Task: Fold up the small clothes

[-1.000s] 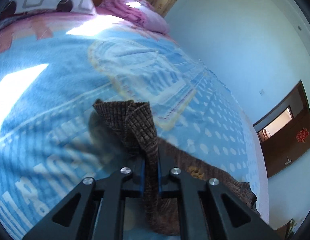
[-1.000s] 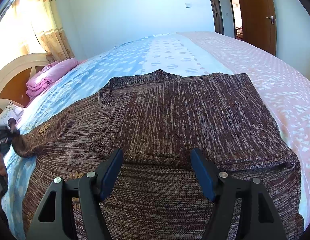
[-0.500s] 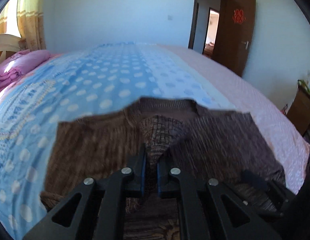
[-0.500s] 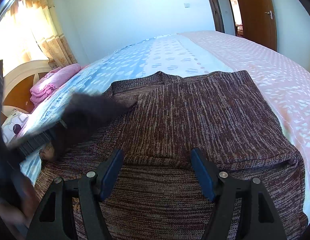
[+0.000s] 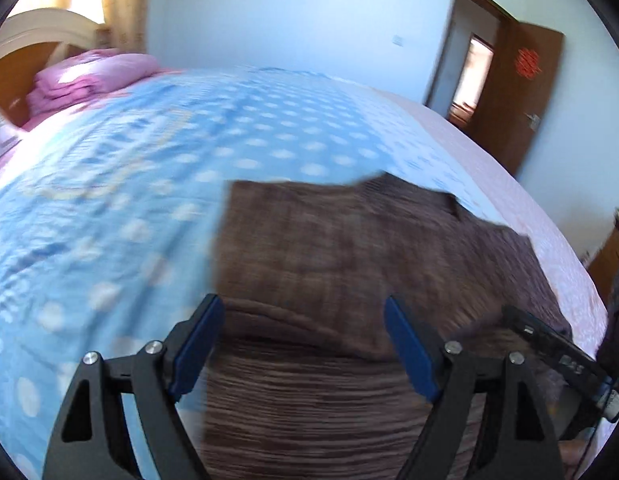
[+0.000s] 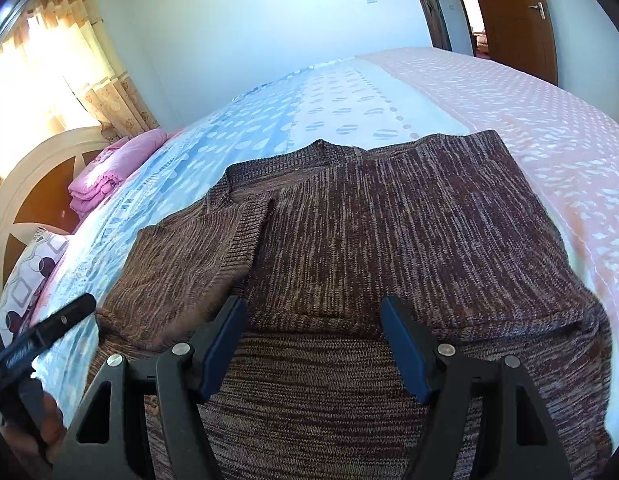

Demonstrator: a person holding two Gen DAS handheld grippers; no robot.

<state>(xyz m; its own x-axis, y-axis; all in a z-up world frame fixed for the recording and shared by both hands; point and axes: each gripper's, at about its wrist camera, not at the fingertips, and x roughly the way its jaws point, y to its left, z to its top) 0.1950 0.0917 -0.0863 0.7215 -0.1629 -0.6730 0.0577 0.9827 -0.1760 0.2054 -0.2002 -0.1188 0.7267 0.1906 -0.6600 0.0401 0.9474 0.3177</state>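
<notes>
Bright daylight pours through the patterned beige curtains, blowing out that corner. The left wrist view is smeared by motion blur; the right wrist view is sharp. Fisheye bending and dark vignetting ring both pictures.

We hold our left gripper tilted downward, and its jaws are opening, with nothing pressed between the blue pads. Our right gripper also points downward, its jaws standing wide apart and gripping nothing. At the lower left of the right wrist view, part of our left hand shows.
</notes>
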